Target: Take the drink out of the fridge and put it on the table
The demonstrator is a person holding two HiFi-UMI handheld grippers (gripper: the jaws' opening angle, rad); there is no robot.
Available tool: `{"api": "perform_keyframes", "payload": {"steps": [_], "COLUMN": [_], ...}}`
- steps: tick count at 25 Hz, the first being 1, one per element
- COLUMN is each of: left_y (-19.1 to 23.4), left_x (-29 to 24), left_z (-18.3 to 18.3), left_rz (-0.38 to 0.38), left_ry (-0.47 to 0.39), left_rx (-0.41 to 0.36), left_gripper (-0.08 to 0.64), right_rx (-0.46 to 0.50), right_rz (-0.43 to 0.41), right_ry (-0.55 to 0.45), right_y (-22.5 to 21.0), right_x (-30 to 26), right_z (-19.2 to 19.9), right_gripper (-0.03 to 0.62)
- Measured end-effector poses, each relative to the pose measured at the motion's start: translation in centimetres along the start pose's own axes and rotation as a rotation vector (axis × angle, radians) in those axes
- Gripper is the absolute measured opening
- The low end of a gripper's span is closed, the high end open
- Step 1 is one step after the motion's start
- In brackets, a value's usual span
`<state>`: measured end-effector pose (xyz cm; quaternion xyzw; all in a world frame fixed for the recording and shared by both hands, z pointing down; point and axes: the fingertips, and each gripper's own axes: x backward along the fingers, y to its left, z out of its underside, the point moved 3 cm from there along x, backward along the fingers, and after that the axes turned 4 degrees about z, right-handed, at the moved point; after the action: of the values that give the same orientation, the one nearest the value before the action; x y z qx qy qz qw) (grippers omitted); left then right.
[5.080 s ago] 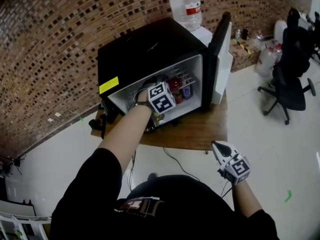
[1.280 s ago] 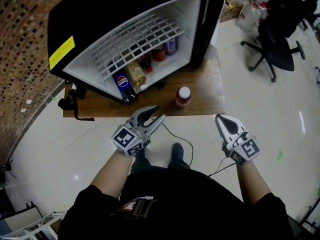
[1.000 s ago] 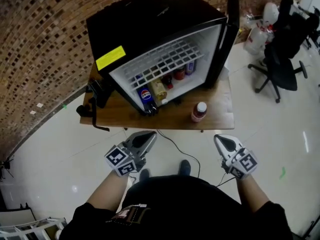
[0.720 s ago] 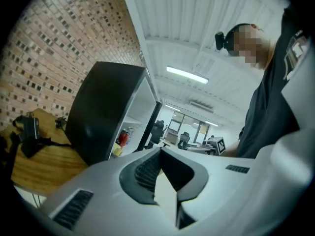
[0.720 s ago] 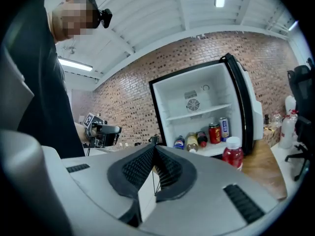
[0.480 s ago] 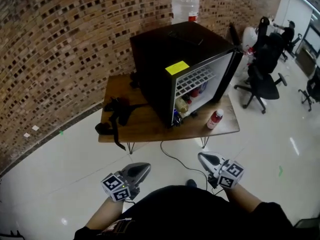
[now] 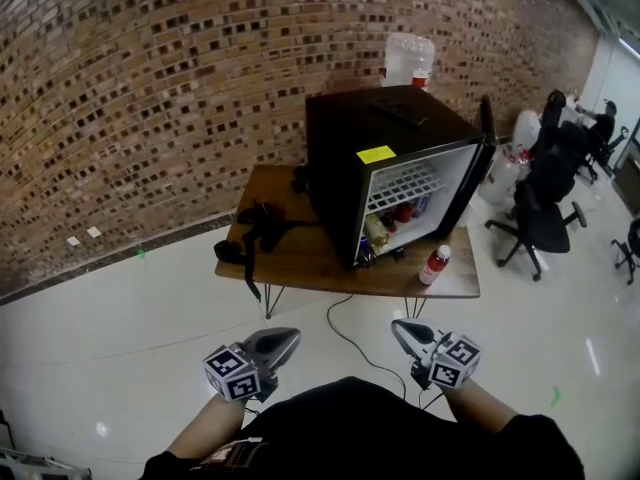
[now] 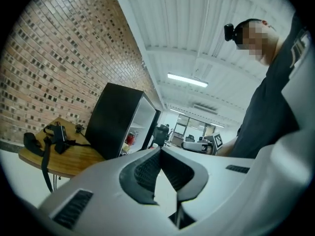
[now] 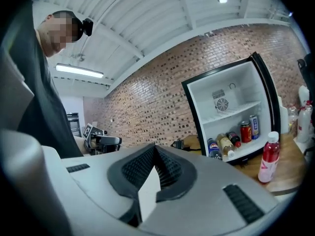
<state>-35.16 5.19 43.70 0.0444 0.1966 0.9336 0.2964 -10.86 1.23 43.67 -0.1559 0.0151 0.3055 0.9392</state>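
The pink drink bottle [image 7: 434, 265] with a white cap stands upright on the wooden table [image 7: 300, 258], in front of the open black fridge [image 7: 395, 158]. In the right gripper view the bottle [image 9: 268, 157] stands right of the fridge's lower shelf, where several drinks [image 9: 231, 142] remain. My left gripper [image 7: 292, 336] and right gripper [image 7: 397, 325] hover over the floor, well short of the table. Both are shut with nothing between the jaws. The left gripper [image 8: 160, 149] points level toward the fridge's side [image 8: 113, 119]. The right gripper [image 9: 154, 146] faces the fridge's open front [image 9: 229, 102].
A black strap and bag [image 7: 250, 236] lie on the table's left part. A large water jug [image 7: 410, 58] stands behind the fridge by the brick wall. The fridge door [image 7: 487, 143] hangs open to the right, near office chairs [image 7: 545, 203]. A cable [image 7: 345, 333] trails under the table.
The person has backed away from the table, so fridge and table look smaller and farther. Both grippers came back with the body, still shut. The bottle stays on the table.
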Motion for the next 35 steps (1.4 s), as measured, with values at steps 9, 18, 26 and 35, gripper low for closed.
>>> {"api": "perform_keyframes", "payload": {"steps": [9, 18, 26, 35], "left_y": [-9.2, -11.2, -10.6, -10.8], "left_x": [-5.8, -2.1, 0.5, 0.0], "left_z": [2.8, 2.9, 2.4, 2.6], "left_rz": [-0.075, -0.067, -0.059, -0.047], "left_ry": [-0.029, -0.007, 0.002, 0.020], "left_rx": [-0.012, -0.048, -0.078, -0.084], "left_gripper": [0.002, 0.002, 0.002, 0.002], "right_rx": [0.060, 0.021, -0.025, 0.004], "right_rz": [-0.163, -0.139, -0.095, -0.095], "right_ry": [-0.003, -0.073, -0.026, 0.011], "right_y": [-0.9, 2.9, 4.6, 4.7], "right_x": [8.1, 8.9, 8.0, 8.5], "right_z": [0.2, 0.7, 2.2, 2.3], "right_gripper": [0.014, 0.014, 0.012, 0.012]}}
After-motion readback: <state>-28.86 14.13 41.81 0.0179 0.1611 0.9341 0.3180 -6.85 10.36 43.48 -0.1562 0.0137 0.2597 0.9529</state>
